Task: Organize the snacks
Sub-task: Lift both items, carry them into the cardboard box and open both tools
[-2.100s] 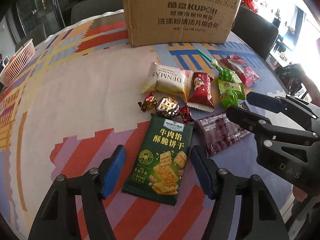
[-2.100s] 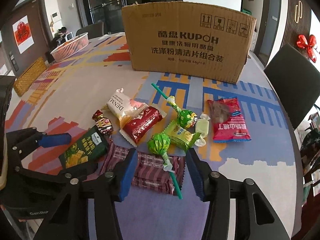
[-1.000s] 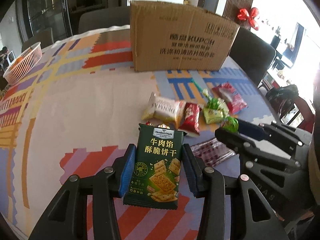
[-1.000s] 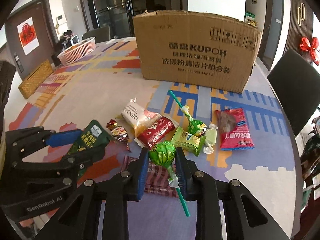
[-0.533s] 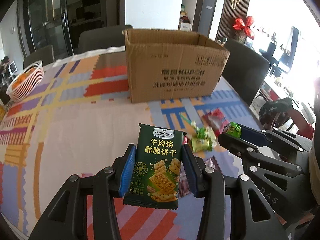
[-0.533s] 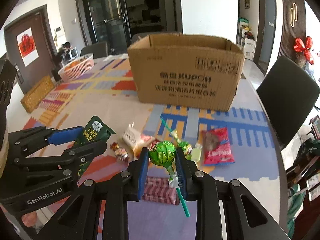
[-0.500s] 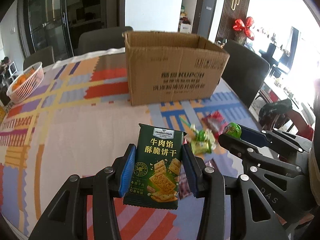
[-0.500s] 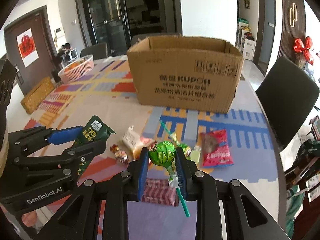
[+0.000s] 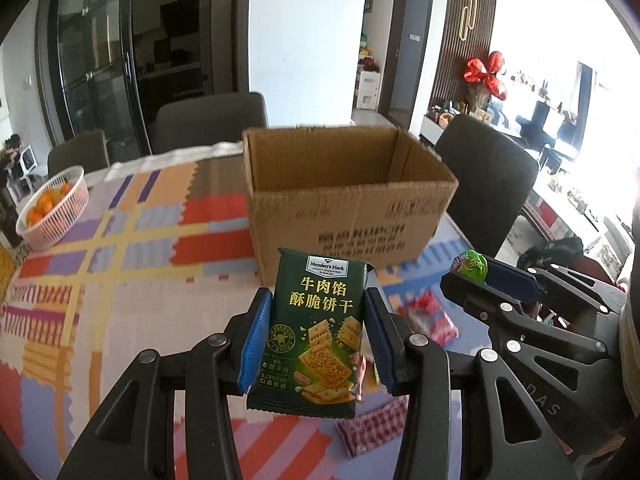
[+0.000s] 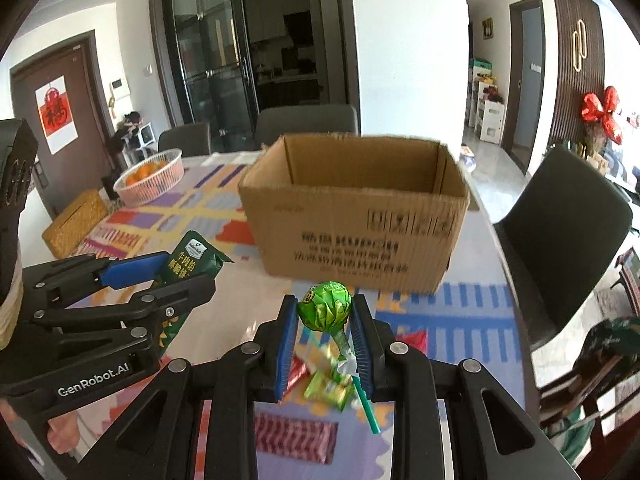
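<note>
My left gripper [image 9: 318, 334] is shut on a dark green cracker packet [image 9: 316, 332] and holds it upright above the table, in front of the open cardboard box [image 9: 344, 204]. My right gripper [image 10: 324, 330] is shut on a green lollipop [image 10: 325, 310] with a green stick, also raised in front of the box [image 10: 352, 212]. The right gripper shows in the left wrist view [image 9: 476, 280] with the lollipop [image 9: 472, 266]. The left gripper [image 10: 160, 276] with the packet [image 10: 188, 260] shows in the right wrist view. The box interior looks empty.
Several snacks lie on the patterned table below: a red packet [image 9: 428, 320], a checked purple wrapper [image 10: 294, 438], green candy [image 10: 328, 388]. A white basket of oranges [image 10: 150, 178] and a woven box [image 10: 74, 222] stand at the left. Dark chairs [image 10: 560, 232] surround the table.
Both grippers have risen higher with their snacks and now look over the box rim into it. The snacks on the table have dropped lower in view.
</note>
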